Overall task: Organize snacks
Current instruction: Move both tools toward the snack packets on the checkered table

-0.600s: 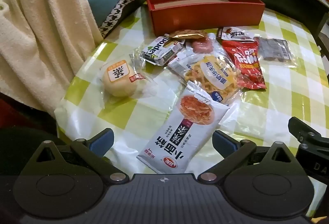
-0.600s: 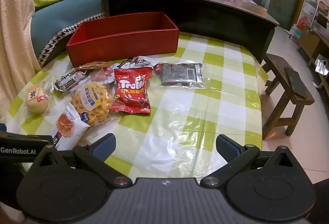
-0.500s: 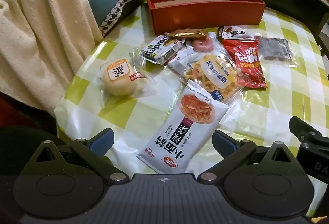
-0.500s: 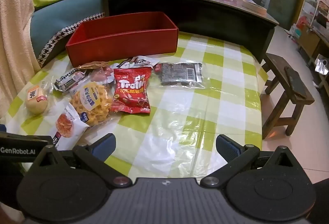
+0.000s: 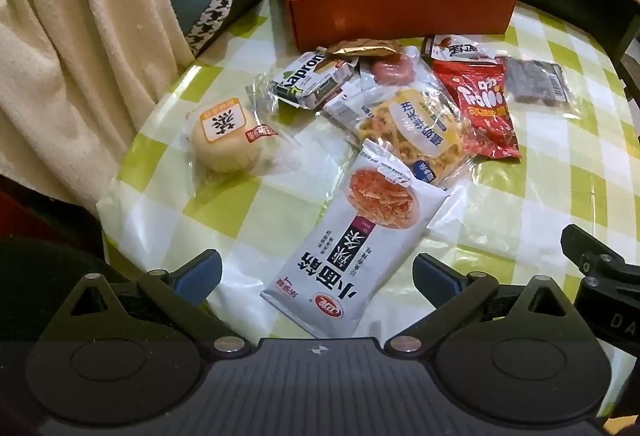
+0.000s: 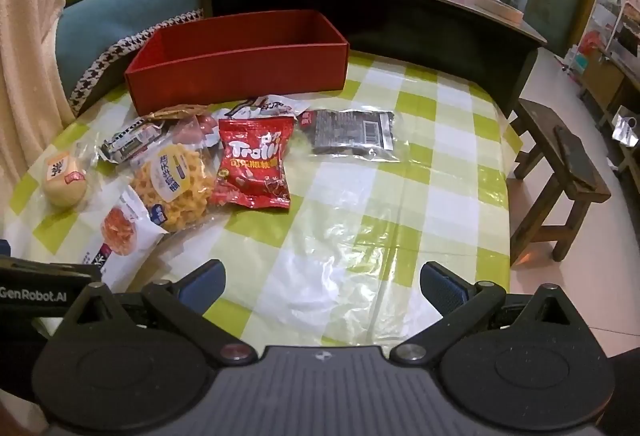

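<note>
Left wrist view, left to right. The left tongs [image 5: 316, 274] are spread fully wide and hold nothing; they hang tilted down over the near edge of the worktop [image 5: 540, 196], which wears a green-and-white checked cover. Ahead of the left finger [image 5: 198, 272] and well apart from it lies a round bun in clear wrap [image 5: 224, 140]. Between the two fingers, its lower end just ahead of the tongs and touched by neither pad, lies a white noodle-snack packet [image 5: 352, 244]. Beyond it, farther ahead, lie a Kapron wafer pack [image 5: 312, 78], a clear bag of yellow lattice crisps [image 5: 412, 128], a red Trolli gummy bag [image 5: 480, 108] and, ahead of the right finger, a dark flat packet [image 5: 534, 82]. Farthest ahead stands an open red box [image 5: 396, 8], nothing visible inside it. A part of the other tool shows at the right edge.

Right wrist view, left to right. The right tongs [image 6: 322, 286] are likewise wide apart and empty, over bare checked cover. The snacks lie ahead and to the left of the left finger: bun [image 6: 64, 180], noodle packet [image 6: 120, 236], lattice crisps [image 6: 176, 180], gummy bag [image 6: 252, 164]; the dark packet [image 6: 352, 132] lies straight ahead, well apart. The red box [image 6: 240, 72] stands behind them. A wooden stool [image 6: 560, 172] stands on the floor to the right.
</note>
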Tool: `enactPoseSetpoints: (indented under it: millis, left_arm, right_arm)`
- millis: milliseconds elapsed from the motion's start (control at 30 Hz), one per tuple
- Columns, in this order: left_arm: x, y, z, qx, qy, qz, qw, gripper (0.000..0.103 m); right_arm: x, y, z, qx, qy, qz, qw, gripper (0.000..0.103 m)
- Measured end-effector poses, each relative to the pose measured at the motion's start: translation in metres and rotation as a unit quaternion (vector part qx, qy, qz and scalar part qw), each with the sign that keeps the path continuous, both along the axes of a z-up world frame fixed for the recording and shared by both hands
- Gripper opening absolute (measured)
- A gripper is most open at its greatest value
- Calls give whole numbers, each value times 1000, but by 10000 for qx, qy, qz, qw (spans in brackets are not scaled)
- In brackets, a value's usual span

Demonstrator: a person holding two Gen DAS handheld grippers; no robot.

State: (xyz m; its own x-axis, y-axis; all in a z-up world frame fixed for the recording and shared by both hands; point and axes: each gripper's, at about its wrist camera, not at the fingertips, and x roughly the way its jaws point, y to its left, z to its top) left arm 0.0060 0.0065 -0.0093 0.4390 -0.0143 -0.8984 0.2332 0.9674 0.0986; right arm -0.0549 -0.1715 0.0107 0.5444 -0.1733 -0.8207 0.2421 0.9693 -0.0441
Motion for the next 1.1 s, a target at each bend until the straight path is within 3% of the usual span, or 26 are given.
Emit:
enactPoseSetpoints:
  millis: [1100]
  left_arm:
    - [-1,-6,-7,14,139,-79,9999,102]
  right_arm:
    - [4,4,-9,-8,245,73,9997,103]
